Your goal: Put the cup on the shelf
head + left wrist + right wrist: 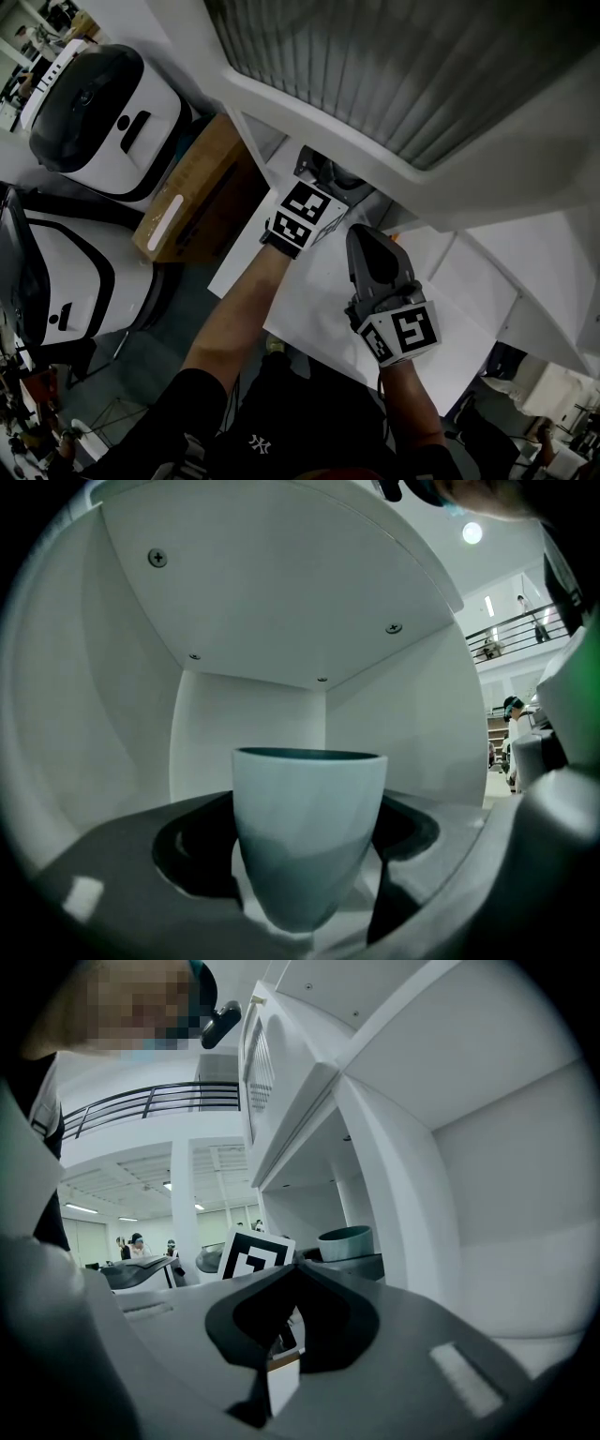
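A pale blue-green cup (307, 827) stands upright between my left gripper's (302, 897) dark jaws, which are shut on its sides. It sits inside a white shelf compartment (253, 714) with a screwed board above it. I cannot tell whether its base touches the shelf floor. In the head view the left gripper (322, 180) reaches under the shelf's top board, and the cup is hidden there. My right gripper (362, 236) hangs just to the right, outside the shelf, shut and empty. In the right gripper view its jaws (298, 1269) meet at the tips, and the cup's rim (345, 1242) shows beyond.
The shelf's ribbed white top (422, 84) overhangs both grippers. A cardboard box (192, 202) stands on the floor to the left, beside two white and black machines (103, 112) (56, 272). A white upright panel (394, 1204) divides the compartments. People stand far off.
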